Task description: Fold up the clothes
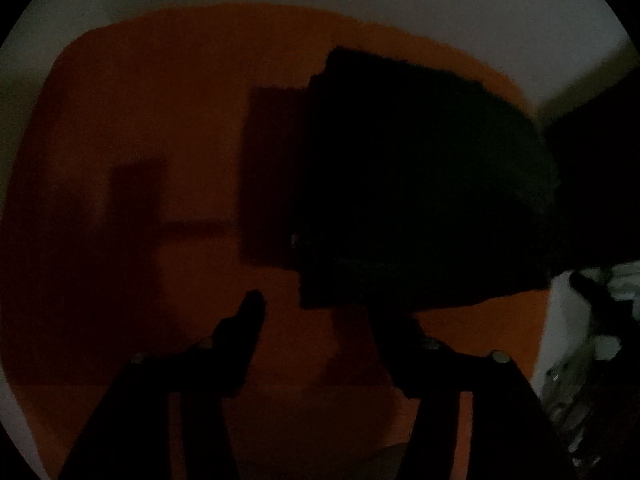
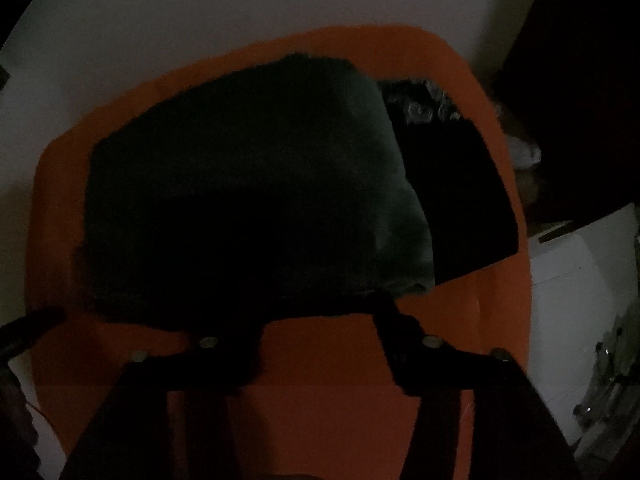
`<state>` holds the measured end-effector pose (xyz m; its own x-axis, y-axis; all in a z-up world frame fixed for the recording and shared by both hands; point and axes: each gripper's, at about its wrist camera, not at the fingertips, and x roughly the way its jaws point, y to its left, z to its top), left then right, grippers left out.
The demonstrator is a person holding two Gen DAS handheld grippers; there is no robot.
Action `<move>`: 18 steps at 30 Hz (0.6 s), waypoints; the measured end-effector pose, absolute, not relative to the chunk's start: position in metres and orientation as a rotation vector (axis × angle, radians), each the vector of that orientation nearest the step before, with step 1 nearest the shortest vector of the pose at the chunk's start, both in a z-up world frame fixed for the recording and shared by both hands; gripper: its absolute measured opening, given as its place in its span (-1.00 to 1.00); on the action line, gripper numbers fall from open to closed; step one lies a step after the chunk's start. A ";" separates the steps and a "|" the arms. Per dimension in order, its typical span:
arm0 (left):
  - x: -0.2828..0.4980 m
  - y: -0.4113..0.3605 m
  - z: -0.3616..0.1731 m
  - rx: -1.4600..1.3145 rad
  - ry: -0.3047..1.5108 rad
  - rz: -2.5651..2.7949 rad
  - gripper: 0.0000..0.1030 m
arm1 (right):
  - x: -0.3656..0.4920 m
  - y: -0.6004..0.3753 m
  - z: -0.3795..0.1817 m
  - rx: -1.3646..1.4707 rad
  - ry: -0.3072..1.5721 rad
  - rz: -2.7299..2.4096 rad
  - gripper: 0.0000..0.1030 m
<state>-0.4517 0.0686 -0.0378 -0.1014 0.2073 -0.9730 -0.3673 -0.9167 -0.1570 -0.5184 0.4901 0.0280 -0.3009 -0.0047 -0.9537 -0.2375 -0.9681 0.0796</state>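
Both claws released, nothing between the jaws: left claw (image 1: 316,312), right claw (image 2: 320,320). Folded dark cloth (image 2: 248,184) lies on the orange mat (image 2: 460,320) just ahead of them. Dim light; I risk snagging its near edge and undoing the fold.

Orange mat (image 2: 460,320), perhaps white box (image 2: 580,264).

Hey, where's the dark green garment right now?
In the right wrist view the dark green garment lies folded on the orange mat, partly over a black garment at its right edge.
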 end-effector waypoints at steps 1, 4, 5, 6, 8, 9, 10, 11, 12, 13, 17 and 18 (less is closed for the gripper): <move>-0.452 0.072 -0.028 -1.776 0.166 2.079 0.42 | -0.519 0.476 0.036 -1.729 0.304 2.422 0.50; -0.450 0.083 -0.010 -1.725 0.231 2.113 0.61 | -0.525 0.440 0.053 -1.685 0.254 2.467 0.65; -0.452 0.088 -0.008 -1.734 0.279 2.114 0.61 | -0.527 0.429 0.055 -1.690 0.244 2.481 0.67; -0.453 0.093 -0.007 -1.742 0.325 2.115 0.61 | -0.533 0.415 0.048 -1.701 0.228 2.483 0.70; -0.455 0.095 -0.008 -1.758 0.355 2.106 0.61 | -0.536 0.391 0.046 -1.730 0.186 2.469 0.72; -0.454 0.092 -0.001 -1.757 0.331 2.105 0.61 | -0.533 0.385 0.049 -1.736 0.189 2.464 0.73; -0.454 0.089 0.006 -1.756 0.308 2.104 0.61 | -0.527 0.378 0.053 -1.738 0.202 2.457 0.74; -0.452 0.085 0.010 -1.749 0.287 2.102 0.61 | -0.522 0.372 0.056 -1.737 0.213 2.454 0.74; -0.446 0.077 0.017 -1.731 0.260 2.103 0.61 | -0.516 0.368 0.058 -1.726 0.222 2.461 0.74; -0.440 0.068 0.016 -1.713 0.250 2.100 0.61 | -0.511 0.364 0.058 -1.711 0.227 2.467 0.76; -0.410 0.027 0.036 -1.646 0.204 2.076 0.61 | -0.473 0.338 0.080 -1.619 0.195 2.502 0.81; -0.403 0.014 0.044 -1.625 0.186 2.085 0.61 | -0.458 0.329 0.090 -1.596 0.191 2.517 0.81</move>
<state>-0.4027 0.0137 0.0439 -0.1745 0.2901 -0.9409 -0.4524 -0.8724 -0.1851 -0.4581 0.3290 0.0900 -0.4201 0.0619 -0.9054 -0.1981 -0.9799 0.0250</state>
